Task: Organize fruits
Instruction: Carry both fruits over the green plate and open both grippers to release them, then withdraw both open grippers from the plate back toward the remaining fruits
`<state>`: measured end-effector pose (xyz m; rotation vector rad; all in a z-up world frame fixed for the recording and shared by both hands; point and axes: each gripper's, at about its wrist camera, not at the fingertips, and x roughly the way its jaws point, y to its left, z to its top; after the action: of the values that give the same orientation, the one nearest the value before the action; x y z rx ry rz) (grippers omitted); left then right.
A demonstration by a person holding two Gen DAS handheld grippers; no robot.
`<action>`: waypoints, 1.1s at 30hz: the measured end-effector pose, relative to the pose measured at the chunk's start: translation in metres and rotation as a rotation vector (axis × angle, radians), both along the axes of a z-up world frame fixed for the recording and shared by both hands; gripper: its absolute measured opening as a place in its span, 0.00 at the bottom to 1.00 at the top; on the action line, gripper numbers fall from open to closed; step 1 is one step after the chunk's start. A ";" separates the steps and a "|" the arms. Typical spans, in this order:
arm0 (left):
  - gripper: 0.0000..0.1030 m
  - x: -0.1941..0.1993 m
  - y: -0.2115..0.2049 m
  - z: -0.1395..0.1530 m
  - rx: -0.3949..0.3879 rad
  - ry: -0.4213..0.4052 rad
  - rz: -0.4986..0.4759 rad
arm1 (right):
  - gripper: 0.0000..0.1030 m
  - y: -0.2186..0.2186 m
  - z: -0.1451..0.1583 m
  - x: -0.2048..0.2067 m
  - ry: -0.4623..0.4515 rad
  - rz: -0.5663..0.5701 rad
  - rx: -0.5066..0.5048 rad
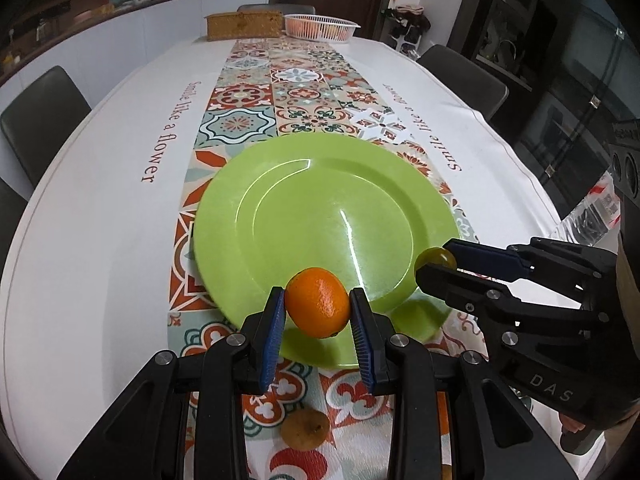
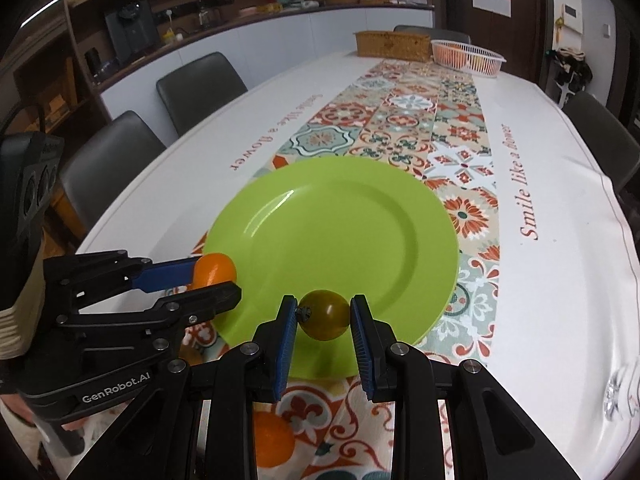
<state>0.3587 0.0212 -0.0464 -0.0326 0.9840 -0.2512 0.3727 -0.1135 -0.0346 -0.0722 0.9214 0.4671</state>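
Note:
My left gripper [image 1: 318, 307] is shut on an orange [image 1: 318, 307] and holds it above the near rim of the green plate [image 1: 320, 184]. My right gripper [image 2: 323, 315] is shut on a small olive-green tomato [image 2: 323, 315] over the plate's near rim [image 2: 420, 208]. The right gripper also shows in the left wrist view [image 1: 436, 262], at the plate's right edge with the tomato [image 1: 436, 257]. The left gripper shows in the right wrist view [image 2: 214, 278] at the plate's left edge, with the orange [image 2: 216, 268]. The plate holds nothing.
A brown kiwi-like fruit [image 1: 305, 429] lies on the patterned runner below my left gripper. Another orange [image 2: 272, 442] lies below my right gripper. A white basket [image 1: 322, 26] with fruit and a woven box [image 1: 244, 24] stand at the far end. Chairs [image 1: 38, 112] surround the table.

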 end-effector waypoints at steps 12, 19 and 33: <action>0.45 -0.029 0.004 0.024 0.033 -0.078 0.034 | 0.33 -0.013 0.010 -0.010 -0.018 -0.057 0.020; 0.52 -0.075 -0.002 0.057 0.075 -0.188 0.032 | 0.43 -0.026 0.039 -0.050 -0.109 -0.075 0.040; 0.74 -0.161 -0.007 0.100 0.069 -0.329 0.086 | 0.67 -0.042 0.091 -0.139 -0.337 -0.079 0.019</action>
<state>0.1981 0.0140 0.0531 0.0289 0.6611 -0.1380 0.2337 -0.1558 0.0561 -0.0936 0.5866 0.3762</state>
